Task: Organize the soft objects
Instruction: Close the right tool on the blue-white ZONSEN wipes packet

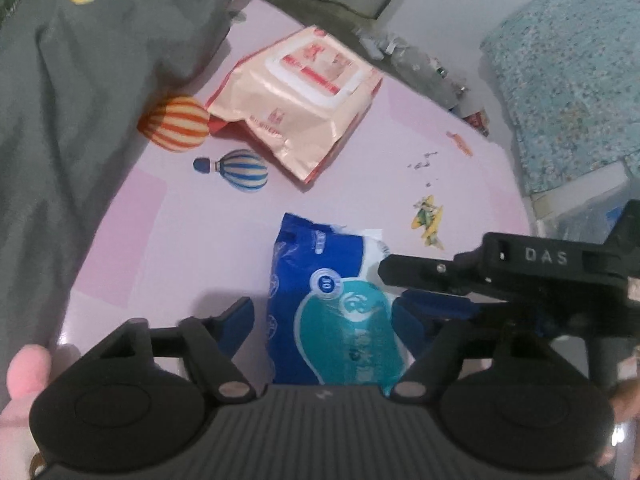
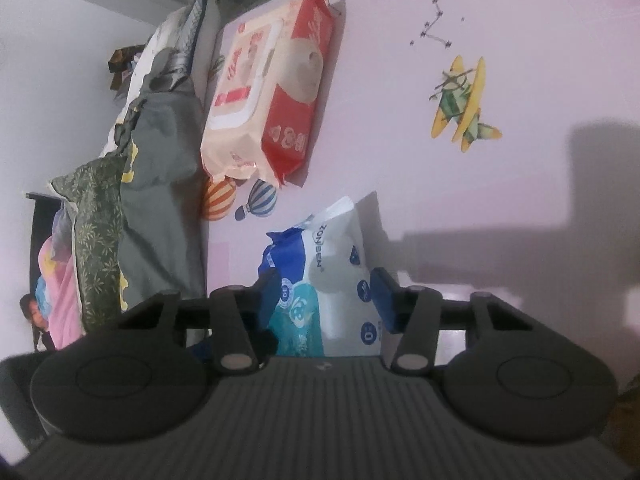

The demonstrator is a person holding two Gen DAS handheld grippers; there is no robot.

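Closing on one soft pack from two sides

Squeezing the blue tissue pack (image 1: 320,300) with both claws may crush it, or it may slip out.

My left claw (image 1: 322,312) stands apart around the pack, not yet pressing. My right claw (image 2: 326,292) seems clamped on its upper part. The pack lies mid-worktop (image 1: 460,184), nearer me than the pink wipes pack (image 1: 296,96).

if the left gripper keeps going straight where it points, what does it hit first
Most likely the blue tissue pack, already lying between the left gripper pads; under it is the pink table. Contact is unclear.
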